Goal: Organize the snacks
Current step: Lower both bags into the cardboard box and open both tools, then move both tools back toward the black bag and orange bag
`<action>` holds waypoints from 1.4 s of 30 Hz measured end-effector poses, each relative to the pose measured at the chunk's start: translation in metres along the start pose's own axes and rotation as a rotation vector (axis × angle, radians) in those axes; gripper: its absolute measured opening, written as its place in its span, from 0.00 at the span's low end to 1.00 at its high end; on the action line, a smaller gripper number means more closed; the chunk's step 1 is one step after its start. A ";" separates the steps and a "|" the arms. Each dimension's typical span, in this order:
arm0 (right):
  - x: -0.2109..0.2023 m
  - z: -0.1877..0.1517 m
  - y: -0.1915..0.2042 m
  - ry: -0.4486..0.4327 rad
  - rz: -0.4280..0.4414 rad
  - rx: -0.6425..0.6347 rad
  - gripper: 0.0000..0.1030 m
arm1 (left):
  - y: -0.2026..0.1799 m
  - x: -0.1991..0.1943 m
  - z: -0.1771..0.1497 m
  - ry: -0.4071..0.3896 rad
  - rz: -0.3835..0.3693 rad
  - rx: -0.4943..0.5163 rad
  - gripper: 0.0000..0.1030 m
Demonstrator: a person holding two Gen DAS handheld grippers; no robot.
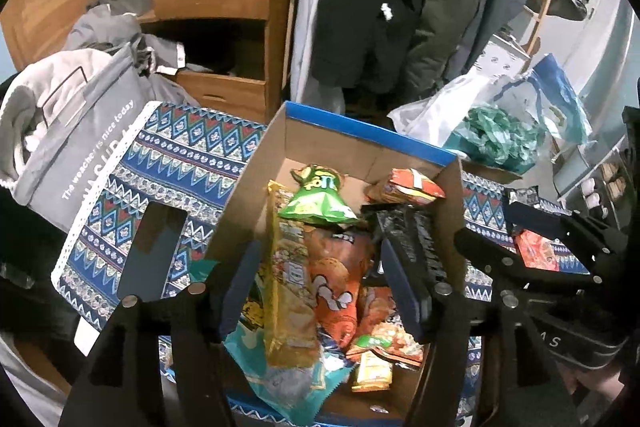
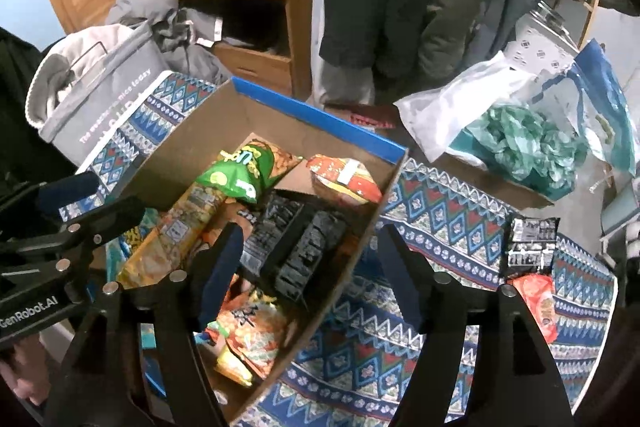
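With both tongs point(image 1: 316, 291) point(image 2: 310, 279) hanging spread and empty over the box point(image 2: 304, 111), the black pack point(image 2: 530, 241) and orange pack point(image 2: 538, 307) (lying well apart on the surface point(image 2: 400, 307)) are risking being overlooked.

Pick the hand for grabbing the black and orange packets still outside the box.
Right. The black packet and orange packet lie on the cloth beside the right gripper, its jaws open and empty. The left gripper hangs over the box.
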State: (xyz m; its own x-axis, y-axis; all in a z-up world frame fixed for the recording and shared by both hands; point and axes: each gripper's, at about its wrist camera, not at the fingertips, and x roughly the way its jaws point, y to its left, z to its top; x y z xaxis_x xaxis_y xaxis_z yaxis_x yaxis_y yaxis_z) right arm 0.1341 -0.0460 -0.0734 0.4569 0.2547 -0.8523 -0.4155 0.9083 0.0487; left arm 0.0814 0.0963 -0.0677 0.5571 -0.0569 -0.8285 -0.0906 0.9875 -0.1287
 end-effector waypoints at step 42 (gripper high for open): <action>-0.024 -0.103 -0.146 0.076 -0.146 0.132 0.75 | -0.155 0.007 -0.050 0.070 -0.056 0.350 0.72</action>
State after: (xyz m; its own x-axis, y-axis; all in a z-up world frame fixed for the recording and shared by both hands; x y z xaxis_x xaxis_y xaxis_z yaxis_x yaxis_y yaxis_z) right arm 0.1028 -0.2184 -0.1133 0.4419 0.0958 -0.8919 -0.2401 0.9706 -0.0146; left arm 0.0577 -0.0648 -0.0806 0.4940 -0.1104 -0.8624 0.2331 0.9724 0.0090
